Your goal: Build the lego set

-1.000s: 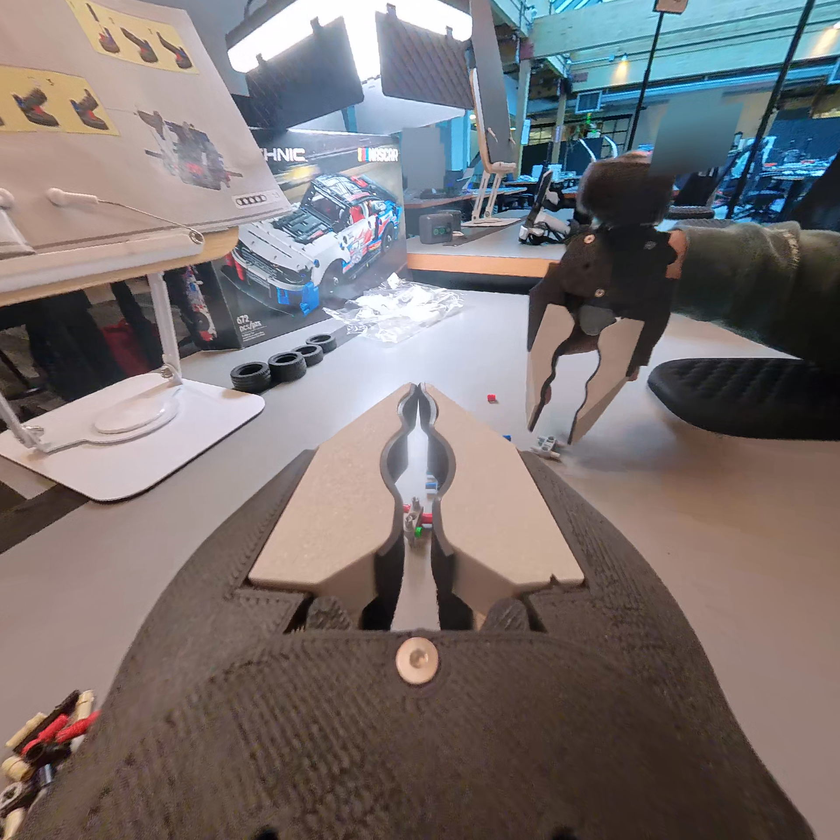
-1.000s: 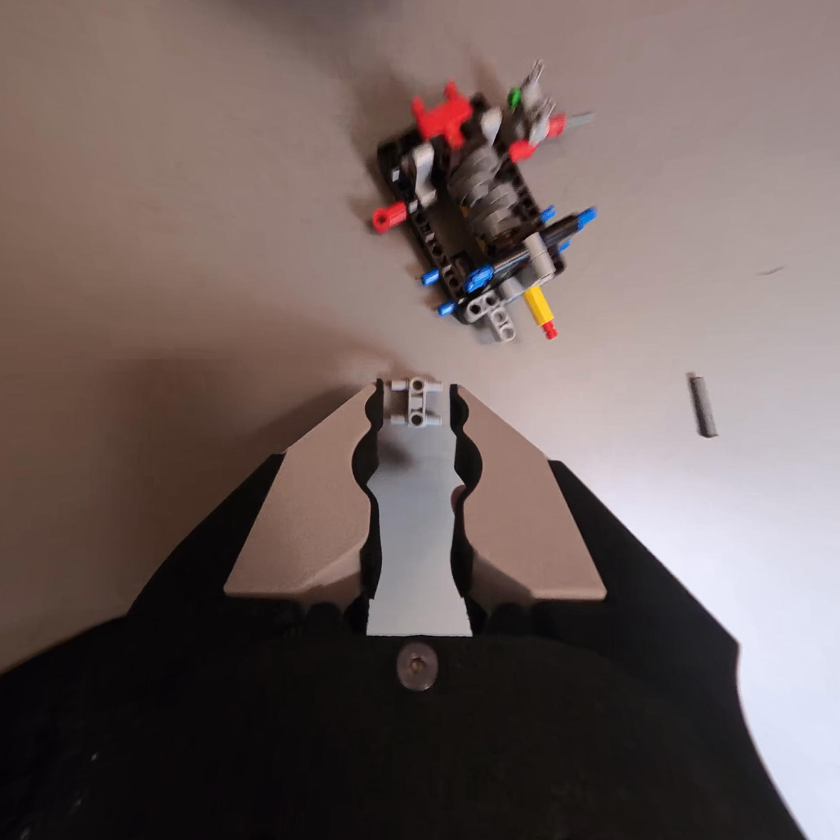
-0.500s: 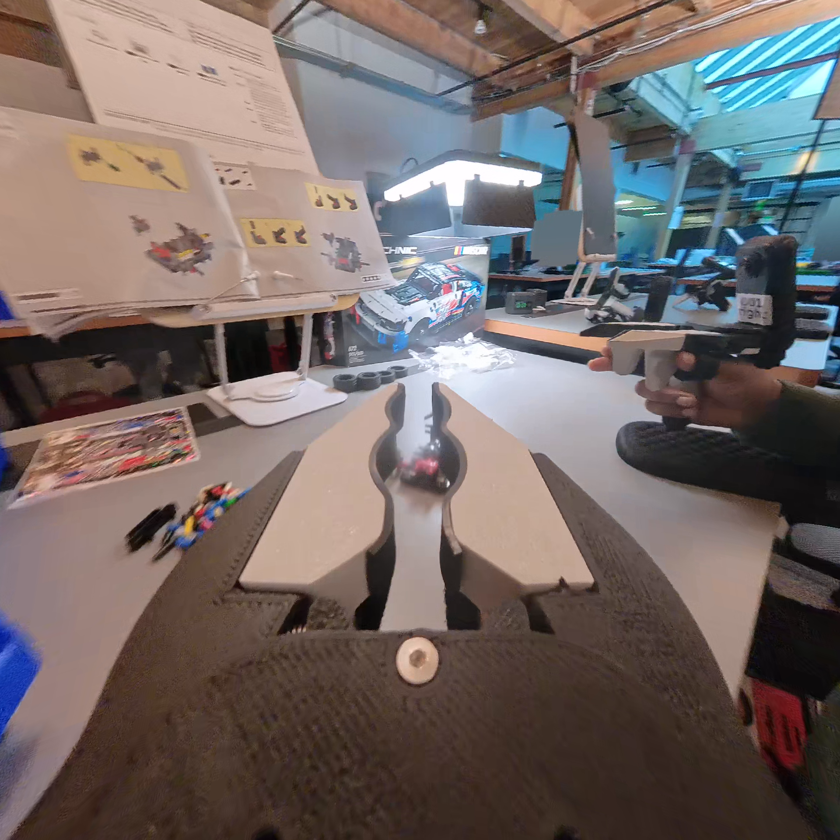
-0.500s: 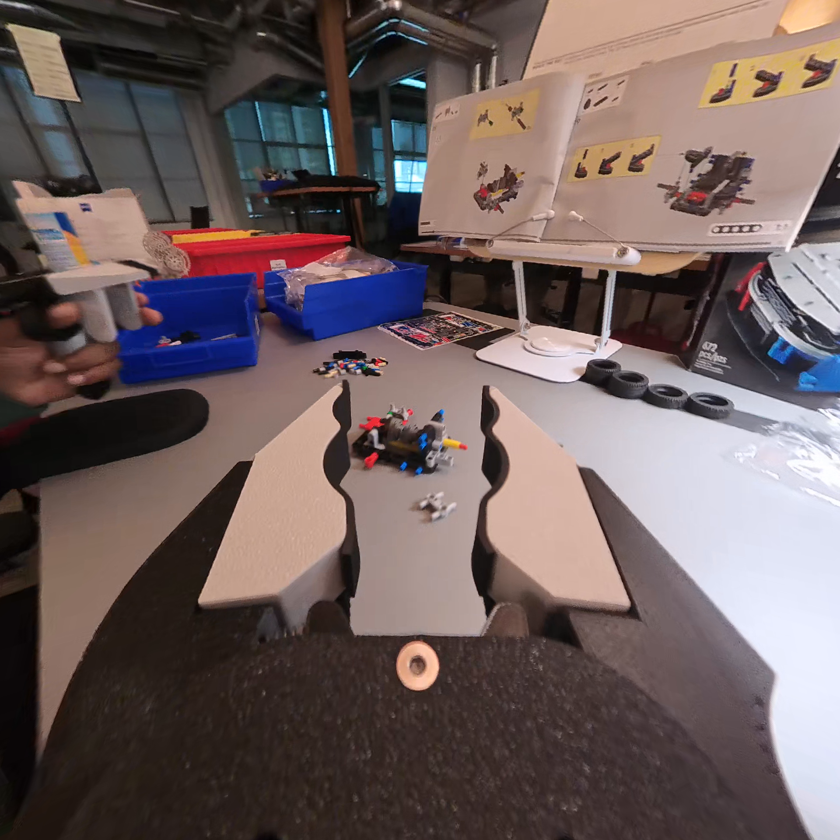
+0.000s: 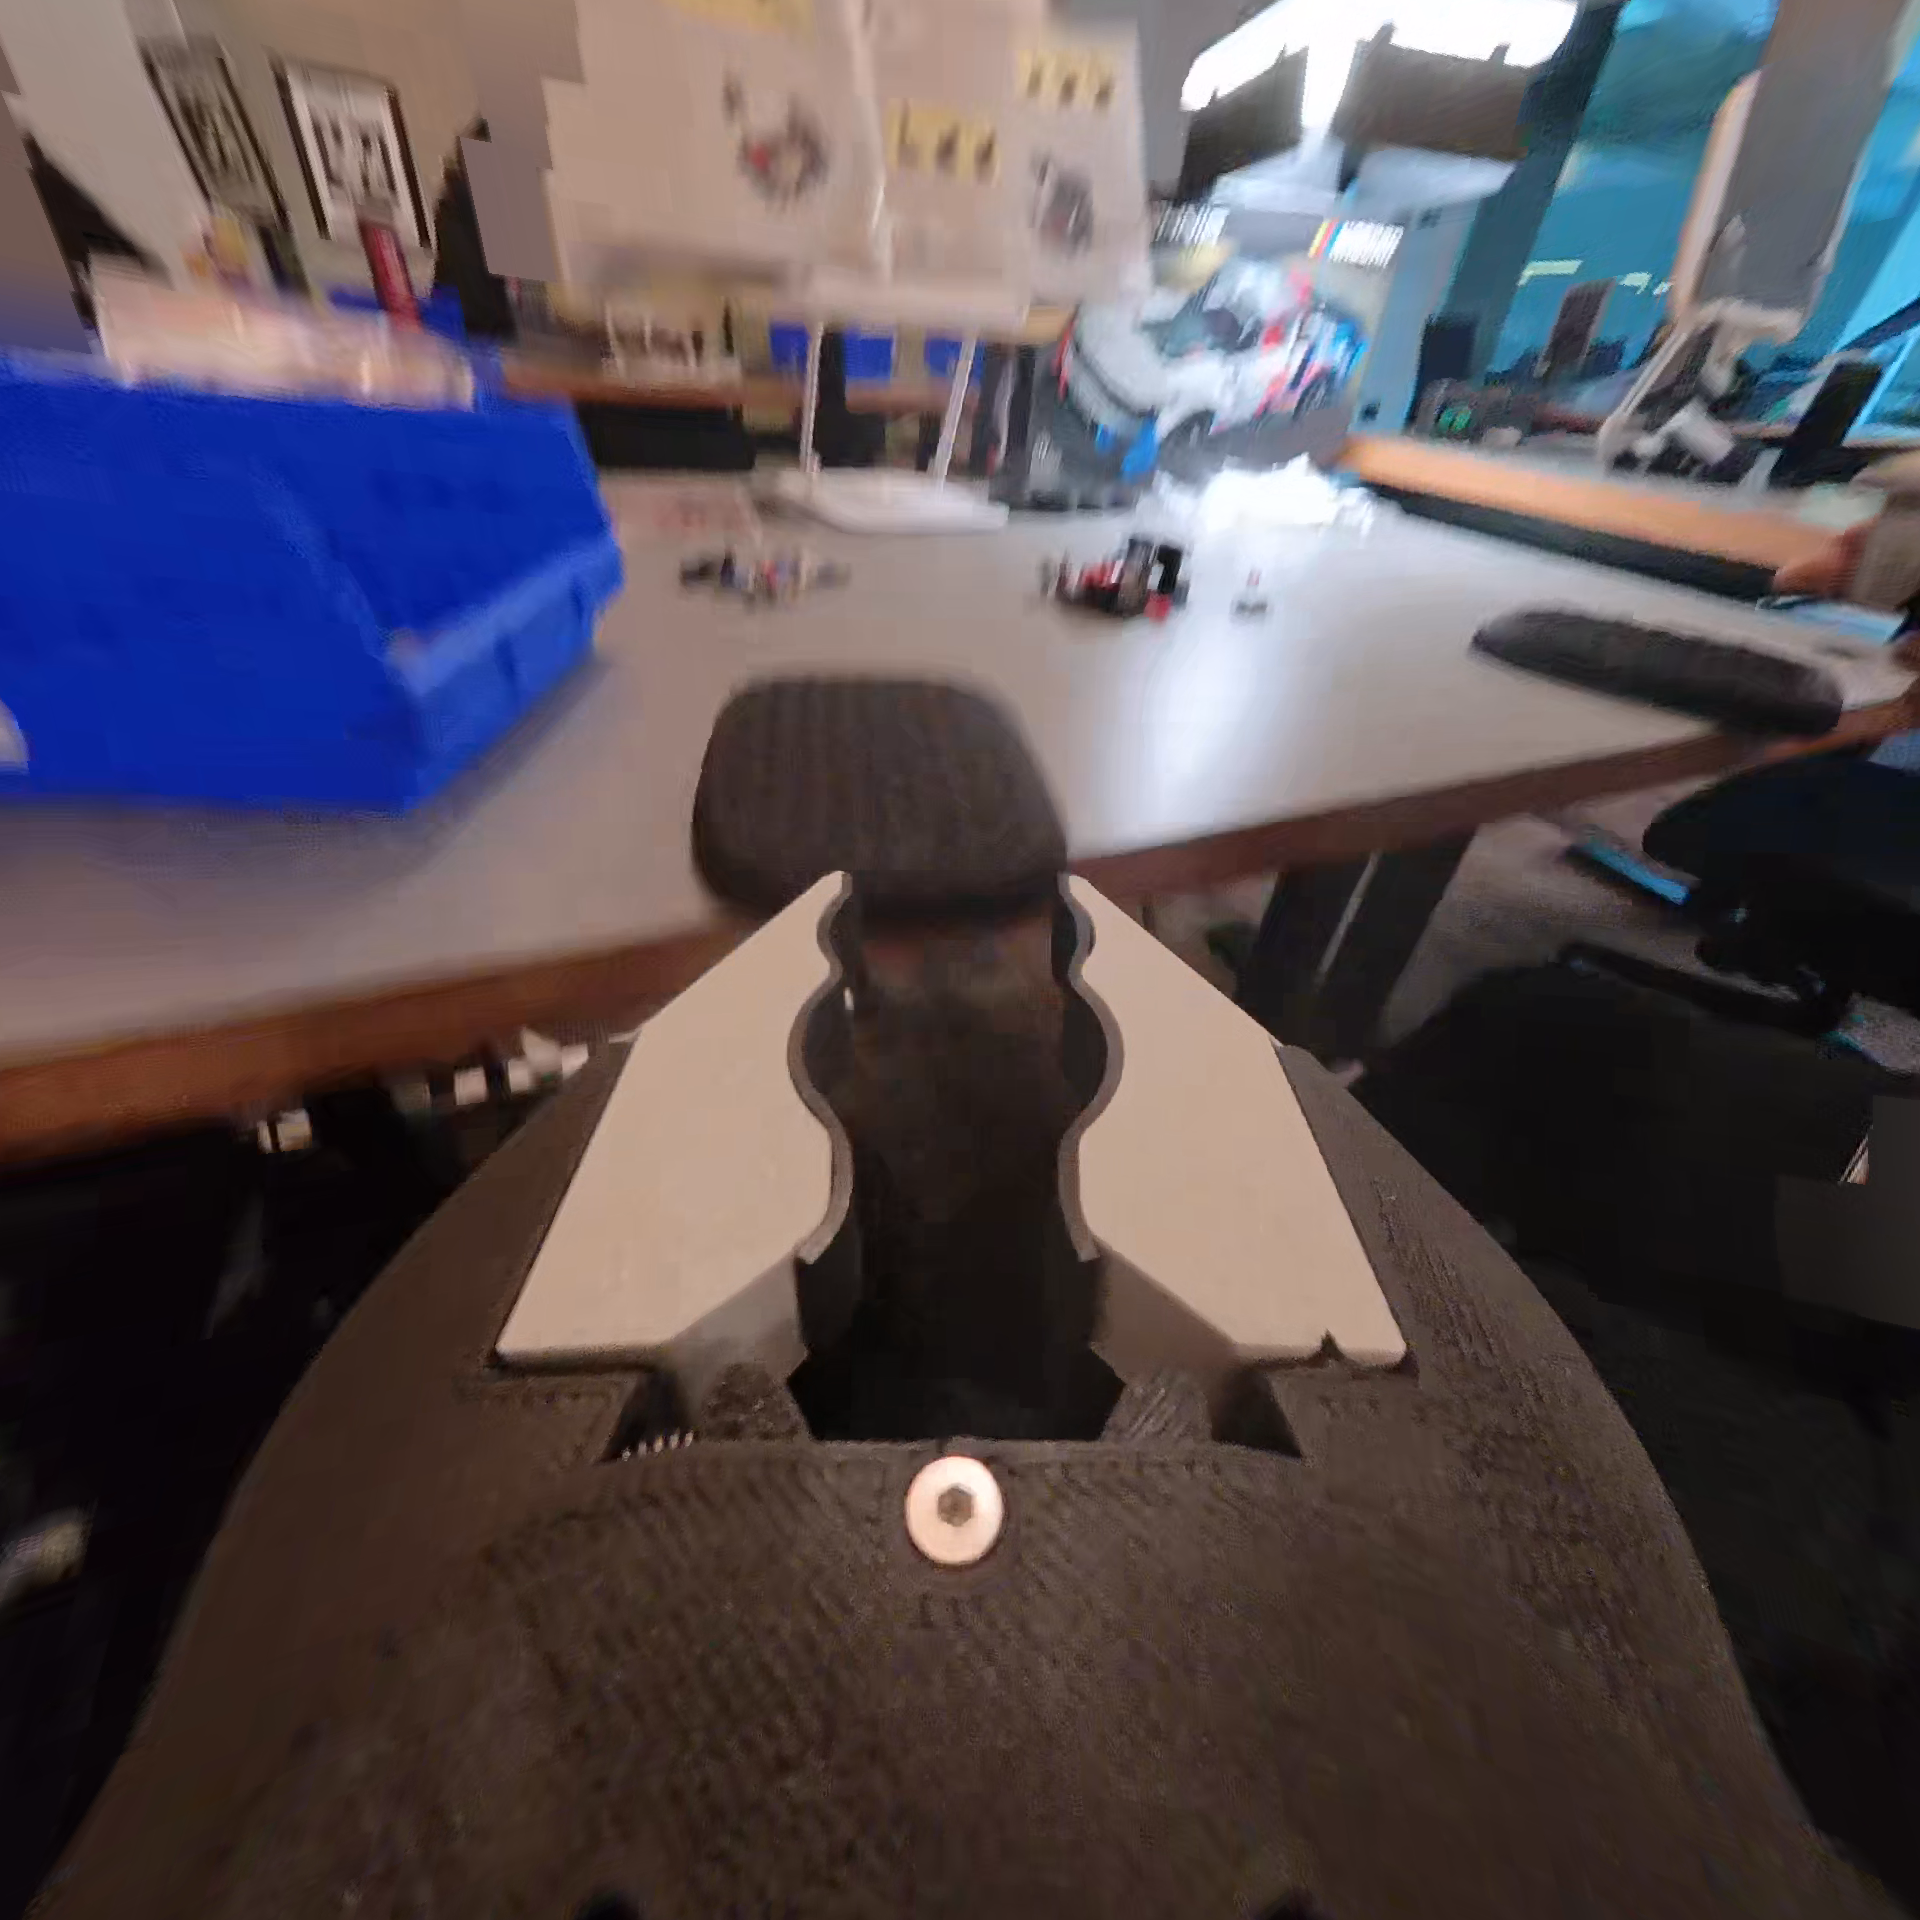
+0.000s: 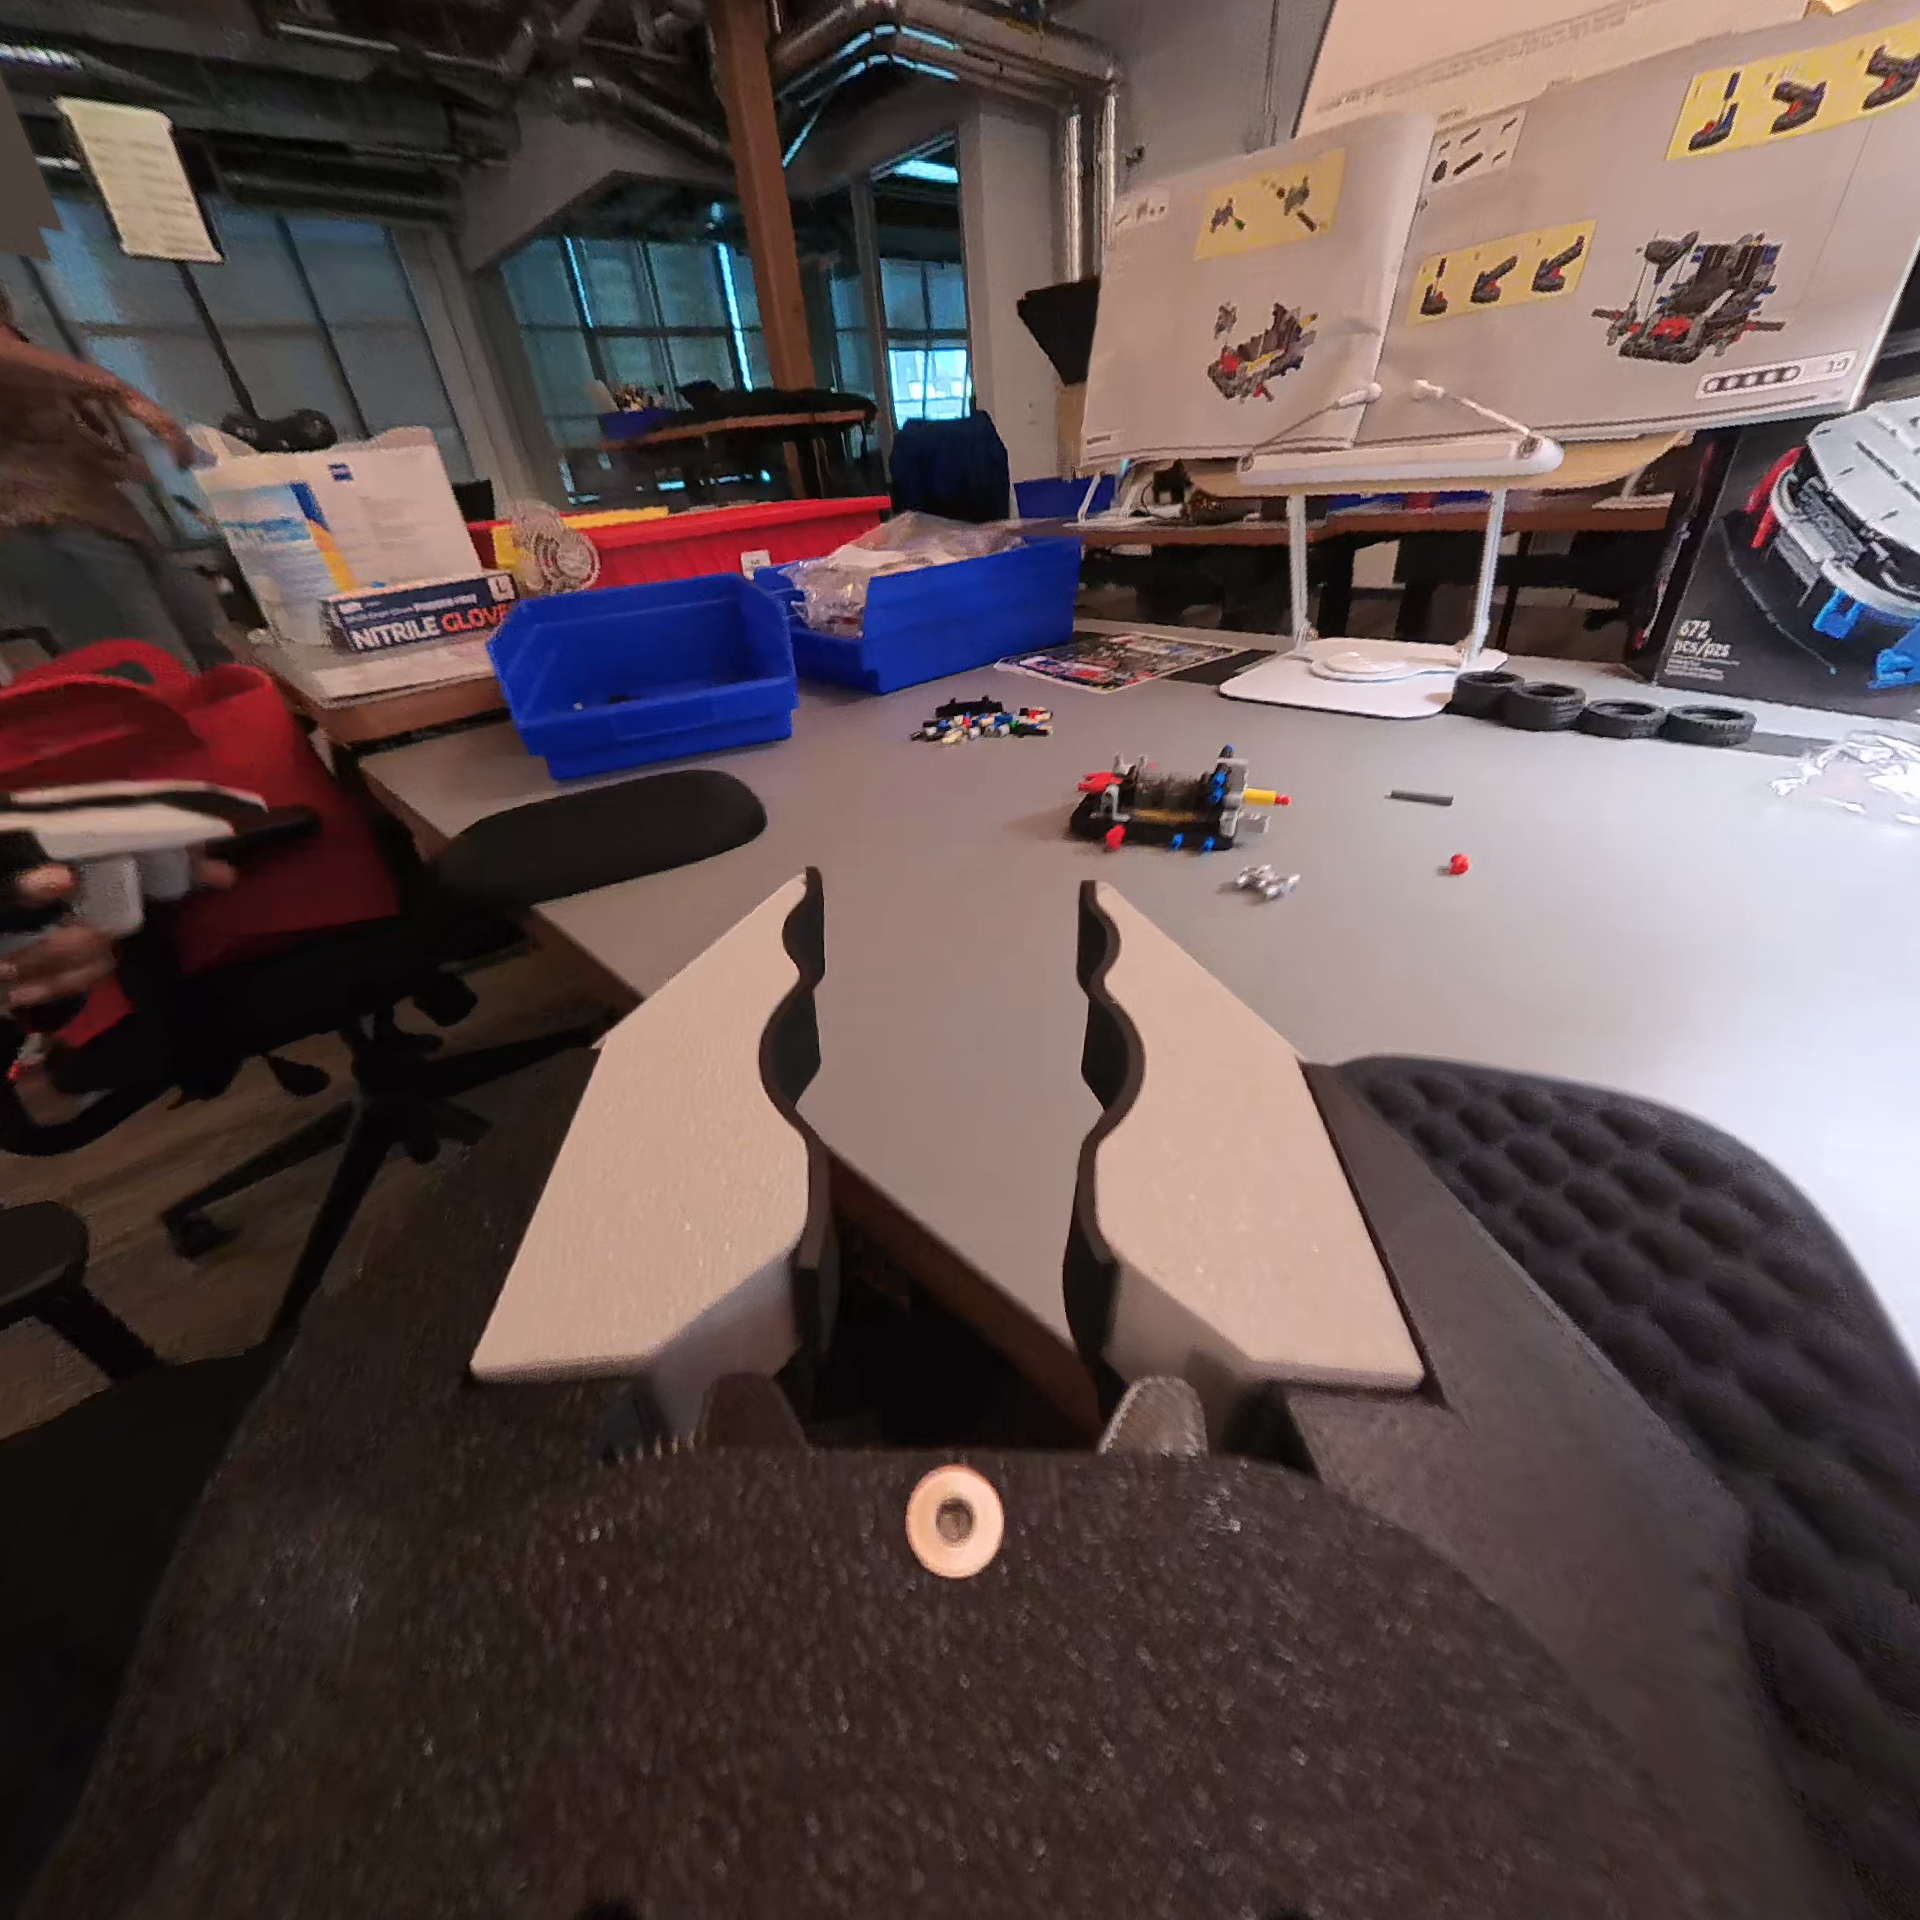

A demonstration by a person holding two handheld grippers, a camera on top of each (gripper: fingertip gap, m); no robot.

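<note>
Both claws stand agape and empty, off the near table [image 6: 1558, 987] edge. Left claw [image 5: 956, 904]; right claw [image 6: 948, 894]. The partly built lego assembly [image 6: 1169, 805] sits mid-frame on the table, a small grey piece [image 6: 1265, 883] just beside it. Advise approaching low over the bare near surface, clearing the edge and the black pad [image 6: 1662, 1226] at lower right.
</note>
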